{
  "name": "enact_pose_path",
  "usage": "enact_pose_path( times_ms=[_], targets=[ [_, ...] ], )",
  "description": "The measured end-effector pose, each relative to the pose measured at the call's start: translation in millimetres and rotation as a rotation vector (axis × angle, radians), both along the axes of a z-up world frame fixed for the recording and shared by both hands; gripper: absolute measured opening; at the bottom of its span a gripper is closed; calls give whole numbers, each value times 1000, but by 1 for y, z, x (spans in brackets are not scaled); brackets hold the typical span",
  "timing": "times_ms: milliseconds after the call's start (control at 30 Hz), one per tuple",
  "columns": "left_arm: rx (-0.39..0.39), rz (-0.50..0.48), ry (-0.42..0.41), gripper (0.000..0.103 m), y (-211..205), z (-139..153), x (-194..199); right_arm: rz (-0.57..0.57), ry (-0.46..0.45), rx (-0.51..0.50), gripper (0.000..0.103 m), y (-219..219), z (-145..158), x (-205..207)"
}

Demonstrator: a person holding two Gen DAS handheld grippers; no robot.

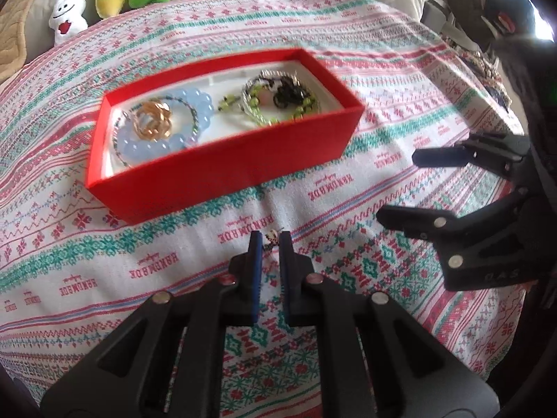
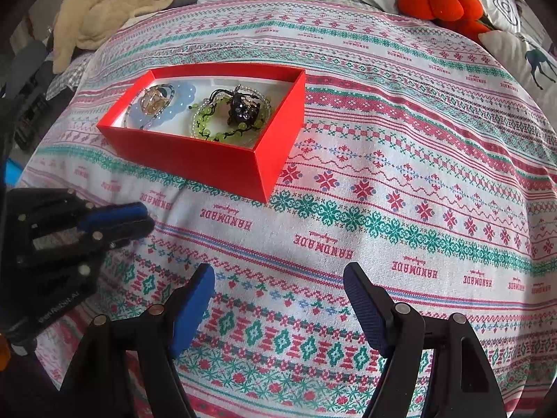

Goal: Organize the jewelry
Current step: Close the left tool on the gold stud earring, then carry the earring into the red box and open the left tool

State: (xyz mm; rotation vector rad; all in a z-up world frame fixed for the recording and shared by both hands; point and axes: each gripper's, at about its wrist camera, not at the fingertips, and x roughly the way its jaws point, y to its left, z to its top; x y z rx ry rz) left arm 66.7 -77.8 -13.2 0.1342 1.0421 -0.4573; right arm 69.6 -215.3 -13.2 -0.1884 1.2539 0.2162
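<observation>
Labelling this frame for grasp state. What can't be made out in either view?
- Small item pinched in the left gripper: left wrist view, too small and masked by the pads to identify.
- Same item, right wrist view: hidden by the left gripper's fingers.
- Red box contents: left wrist view blurred; bracelets overlap.
- Dark clutter: backlit, cut off at the edge.

1. Left gripper (image 1: 271,240): black plastic frame with triangular cut-outs; two flat fingers (image 1: 256,264) faced with dark blue textured pads.
2. Round silver fasteners stud each linkage arm; one near the left finger base shows a reddish tint.
3. Right gripper (image 2: 278,292): same black frame, blue ribbed pads (image 2: 193,308), silver pivots.
4. Small white lettering marks the black housings.
</observation>
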Motion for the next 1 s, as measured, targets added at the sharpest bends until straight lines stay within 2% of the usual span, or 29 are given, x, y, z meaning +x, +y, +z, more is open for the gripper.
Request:
enact_pose_path(
  times_ms=[333, 500, 700, 767, 833, 867, 933, 1000],
  targets=[
    [-121, 70, -99, 11, 7, 47, 19, -4, -6, 16, 78, 0, 6, 7],
    [-129, 109, -107, 11, -1, 49, 39, -10, -5, 17, 78, -2, 5, 9],
    [-101, 163, -103, 12, -2, 42, 50, -21, -5, 25, 78, -9, 5, 9],
    [-90, 165, -105, 22, -3, 44, 48, -25, -8, 30, 78, -11, 6, 10],
    [-68, 168, -127, 44, -5, 49, 42, -30, -9, 33, 78, -12, 6, 11],
    [-57, 170, -139, 49, -6, 52, 39, -31, -7, 33, 78, -13, 6, 12],
    [-36, 177, -159, 65, -5, 56, 32, -35, -4, 34, 78, -13, 6, 12],
    [-5, 195, -162, 74, -3, 58, 26, -40, -3, 35, 78, -13, 7, 12]
  ],
)
